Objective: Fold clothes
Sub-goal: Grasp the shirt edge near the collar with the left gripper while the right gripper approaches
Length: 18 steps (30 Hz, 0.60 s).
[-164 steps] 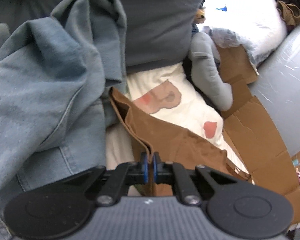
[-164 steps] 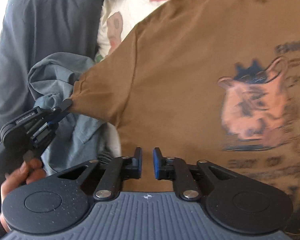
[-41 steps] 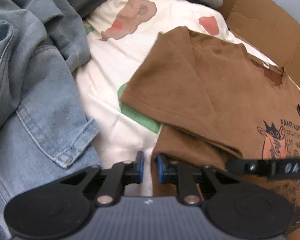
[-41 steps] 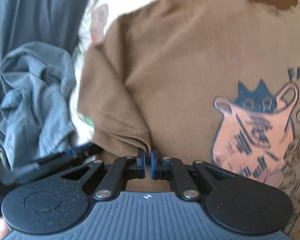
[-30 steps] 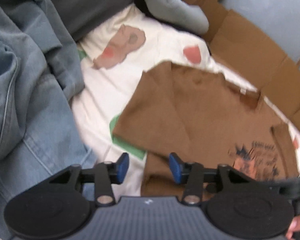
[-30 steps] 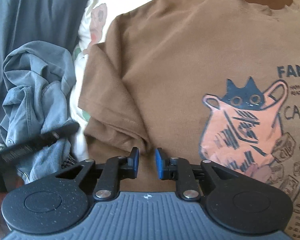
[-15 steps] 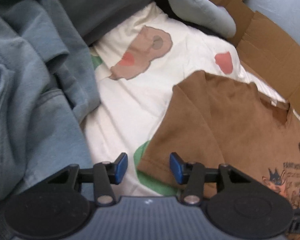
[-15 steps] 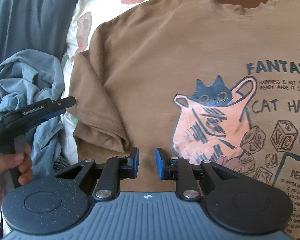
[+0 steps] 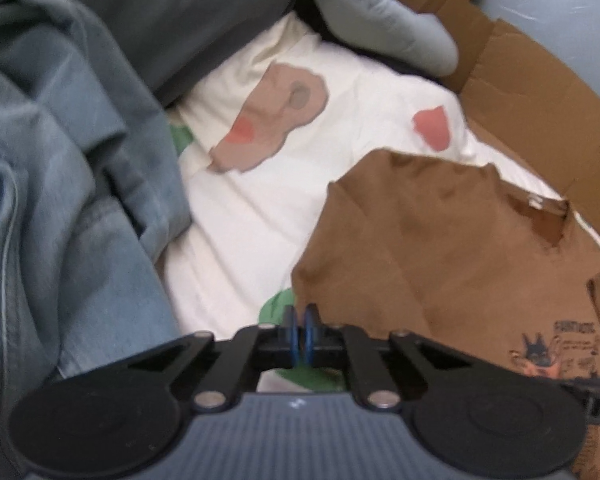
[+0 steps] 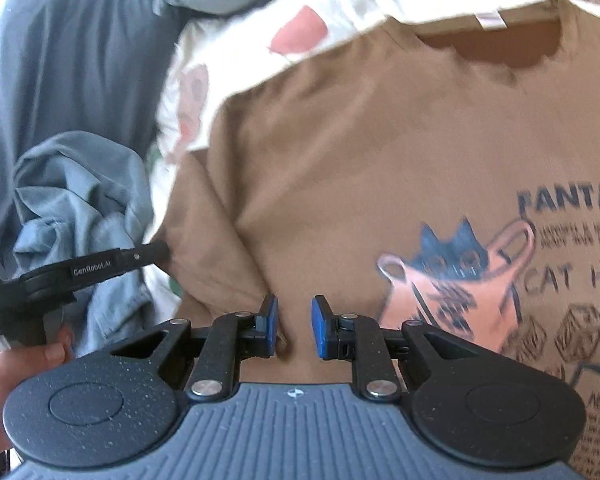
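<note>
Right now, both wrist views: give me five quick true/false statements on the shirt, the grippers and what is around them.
1. The brown T-shirt lies print side up. True: the cat graphic shows.
2. The right gripper is clamped on the shirt's collar. False: its jaws stand apart above the lower front of the shirt.
3. The left gripper has its pads together at the shirt's sleeve edge. True; its jaws have just been closing.
4. The denim garment is folded on top of the T-shirt. False: it lies bunched beside it.
5. Flattened cardboard lies beyond the shirt's collar. True.
</note>
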Each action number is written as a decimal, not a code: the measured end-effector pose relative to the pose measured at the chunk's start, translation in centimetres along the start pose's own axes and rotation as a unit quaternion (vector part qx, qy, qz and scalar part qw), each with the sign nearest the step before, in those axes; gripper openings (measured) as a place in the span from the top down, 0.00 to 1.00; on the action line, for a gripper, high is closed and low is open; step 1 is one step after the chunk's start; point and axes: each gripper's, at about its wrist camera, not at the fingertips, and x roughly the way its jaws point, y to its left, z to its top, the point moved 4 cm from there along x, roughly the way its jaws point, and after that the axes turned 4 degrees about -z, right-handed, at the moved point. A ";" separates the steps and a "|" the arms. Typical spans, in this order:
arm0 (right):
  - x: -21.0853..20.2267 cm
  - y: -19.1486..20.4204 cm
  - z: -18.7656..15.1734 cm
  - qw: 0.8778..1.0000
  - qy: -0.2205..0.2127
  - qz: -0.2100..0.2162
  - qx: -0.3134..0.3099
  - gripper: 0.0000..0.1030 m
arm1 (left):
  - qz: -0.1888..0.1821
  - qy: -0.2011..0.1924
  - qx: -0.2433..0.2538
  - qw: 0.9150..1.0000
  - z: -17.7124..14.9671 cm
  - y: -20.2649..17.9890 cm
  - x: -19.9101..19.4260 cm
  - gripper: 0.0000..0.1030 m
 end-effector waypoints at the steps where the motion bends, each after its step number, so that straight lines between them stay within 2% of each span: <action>1: -0.1 0.4 0.2 1.000 -0.005 0.005 -0.007 0.81 | -0.006 -0.001 0.000 1.000 0.4 -0.2 -0.4 0.96; 8: -0.3 4.0 1.1 0.996 -0.022 0.027 -0.087 0.79 | -0.058 0.013 -0.005 0.998 2.2 -3.2 -1.7 0.96; 10: -0.5 5.1 1.4 0.993 -0.029 0.027 -0.110 0.59 | -0.068 0.023 -0.004 0.997 2.5 -3.9 -1.7 0.96; 18: -0.8 6.9 2.9 0.991 -0.058 0.048 -0.111 0.58 | -0.113 0.053 0.000 0.992 4.1 -6.4 -1.8 0.96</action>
